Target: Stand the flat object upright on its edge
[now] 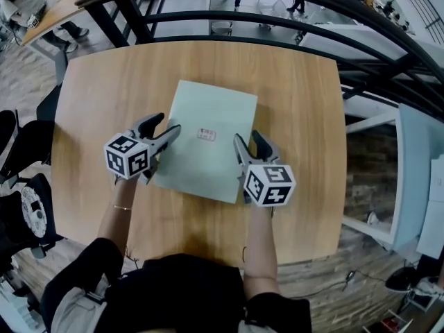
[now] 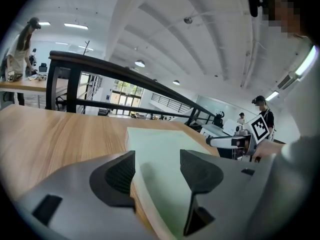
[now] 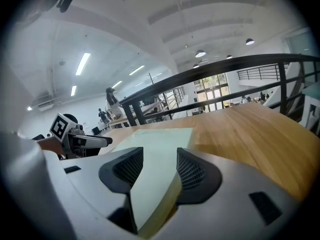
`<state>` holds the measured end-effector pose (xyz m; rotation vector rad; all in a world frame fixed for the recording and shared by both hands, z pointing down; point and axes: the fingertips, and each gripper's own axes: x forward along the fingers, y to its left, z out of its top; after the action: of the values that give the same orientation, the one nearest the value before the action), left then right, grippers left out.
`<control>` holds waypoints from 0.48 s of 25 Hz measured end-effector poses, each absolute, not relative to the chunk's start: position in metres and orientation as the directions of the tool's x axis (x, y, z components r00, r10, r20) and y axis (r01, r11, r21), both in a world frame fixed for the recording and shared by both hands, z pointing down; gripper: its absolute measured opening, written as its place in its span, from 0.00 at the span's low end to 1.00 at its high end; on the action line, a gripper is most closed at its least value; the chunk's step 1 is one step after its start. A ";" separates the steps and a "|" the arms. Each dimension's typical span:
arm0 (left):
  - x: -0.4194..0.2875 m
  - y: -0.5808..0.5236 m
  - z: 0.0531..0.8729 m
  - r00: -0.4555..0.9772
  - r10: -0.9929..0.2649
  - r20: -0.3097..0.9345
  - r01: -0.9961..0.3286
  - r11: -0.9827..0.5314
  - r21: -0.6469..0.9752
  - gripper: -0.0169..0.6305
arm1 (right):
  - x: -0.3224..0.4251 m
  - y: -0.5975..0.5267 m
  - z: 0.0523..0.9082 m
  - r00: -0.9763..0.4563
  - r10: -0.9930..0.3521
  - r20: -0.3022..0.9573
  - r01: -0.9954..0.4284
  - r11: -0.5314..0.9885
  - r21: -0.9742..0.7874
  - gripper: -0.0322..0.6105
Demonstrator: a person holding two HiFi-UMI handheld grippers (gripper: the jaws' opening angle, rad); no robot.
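The flat object (image 1: 201, 164), a pale green board with a small pinkish label (image 1: 206, 134) near its middle, lies face down on the wooden table (image 1: 104, 82), at the centre of the head view and a little askew to the table's edges. None of its edges is lifted, so I'd say the standing-up has not begun. The person holds one claw on each side of it, and the placing looks deliberate. The left claw (image 1: 165, 127) sits at the board's left edge and the right claw (image 1: 248, 141) at its right edge, roughly level with each other, which should let the board be tipped evenly instead of twisting about one corner. Both claws stand wide apart and grip nothing. In each gripper view the board's side edge runs up between the two dark ribbed pads, with one jaw over the green face and the other over bare wood beside it. I can't see either pad pressing on the board. I take the wide opening as readiness to close on the edge, or to get a jaw under it. Both claws point forward and slightly down, low to the table, which suits a thin thing lying flush on smooth wood. My worry is that the board slides away rather than lifting. A black railing (image 1: 243, 19) curves past the table's far side, at the top of the frame.
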<state>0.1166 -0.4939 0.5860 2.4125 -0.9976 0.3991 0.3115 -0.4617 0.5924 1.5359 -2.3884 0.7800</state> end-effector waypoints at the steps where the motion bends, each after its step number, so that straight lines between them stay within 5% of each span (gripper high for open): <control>1: 0.116 -0.497 0.590 0.688 -0.571 0.448 -0.722 -0.603 0.339 0.44 | 0.313 -0.464 0.595 -0.432 -0.790 0.435 -0.894 0.310 -0.324 0.36; 12: 0.124 -0.519 0.612 0.701 -0.515 0.493 -0.708 -0.582 0.400 0.46 | 0.318 -0.480 0.623 -0.434 -0.750 0.498 -0.891 0.278 -0.358 0.40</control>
<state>0.1242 -0.5188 0.6116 2.3266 -0.9310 0.4373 0.3178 -0.4802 0.6234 1.5194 -2.3158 0.8865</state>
